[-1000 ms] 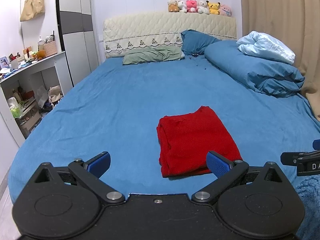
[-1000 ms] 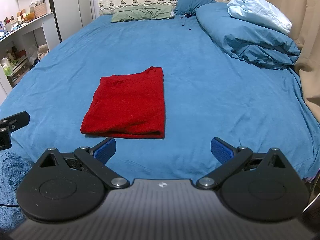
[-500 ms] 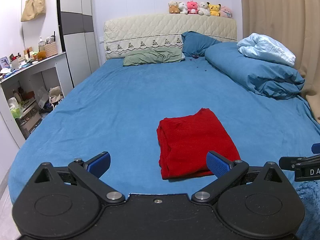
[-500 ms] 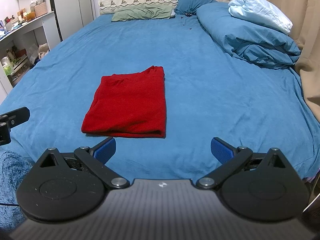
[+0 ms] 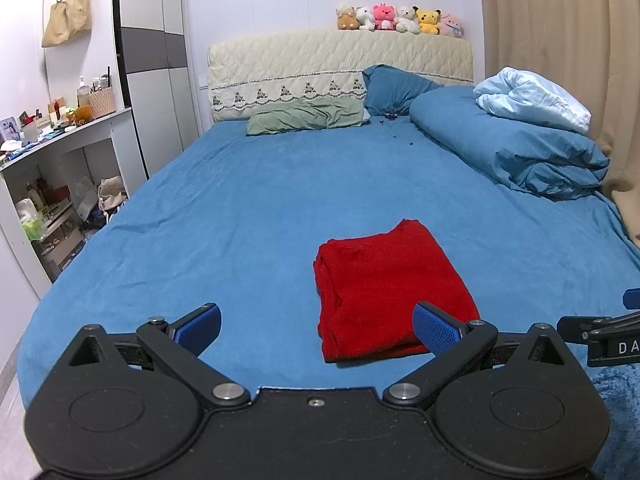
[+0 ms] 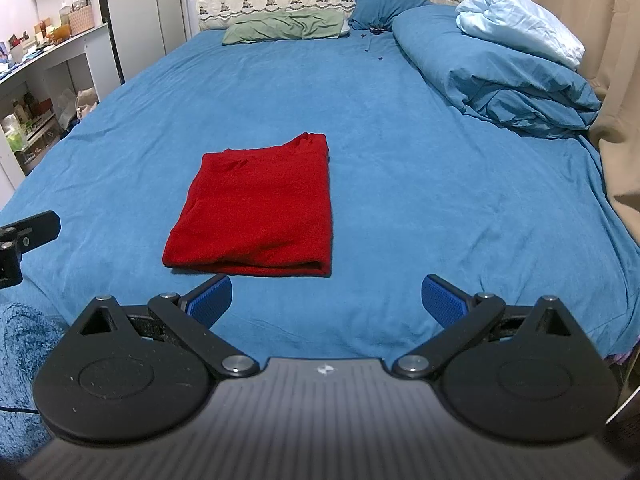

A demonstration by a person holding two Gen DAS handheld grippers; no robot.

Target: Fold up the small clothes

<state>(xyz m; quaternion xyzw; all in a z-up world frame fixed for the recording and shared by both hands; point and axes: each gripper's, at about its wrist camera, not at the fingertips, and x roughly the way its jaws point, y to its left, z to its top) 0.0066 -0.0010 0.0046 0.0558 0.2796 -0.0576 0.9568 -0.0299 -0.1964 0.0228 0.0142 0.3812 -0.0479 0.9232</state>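
A red garment (image 5: 388,288) lies folded into a flat rectangle on the blue bed sheet (image 5: 256,208), near the foot of the bed. It also shows in the right wrist view (image 6: 260,208). My left gripper (image 5: 316,326) is open and empty, held back from the garment's near edge. My right gripper (image 6: 326,300) is open and empty, just short of the garment's near edge and to its right. Part of the right gripper (image 5: 600,332) shows at the right edge of the left wrist view.
A rolled blue duvet (image 5: 508,148) with a pale blue blanket (image 5: 532,98) lies along the bed's right side. Pillows (image 5: 304,120) and a padded headboard (image 5: 340,68) are at the far end. A white shelf unit (image 5: 60,172) stands left; a beige curtain (image 5: 560,40) hangs right.
Both grippers have drawn back and risen slightly from the folded garment. The garment has not moved.
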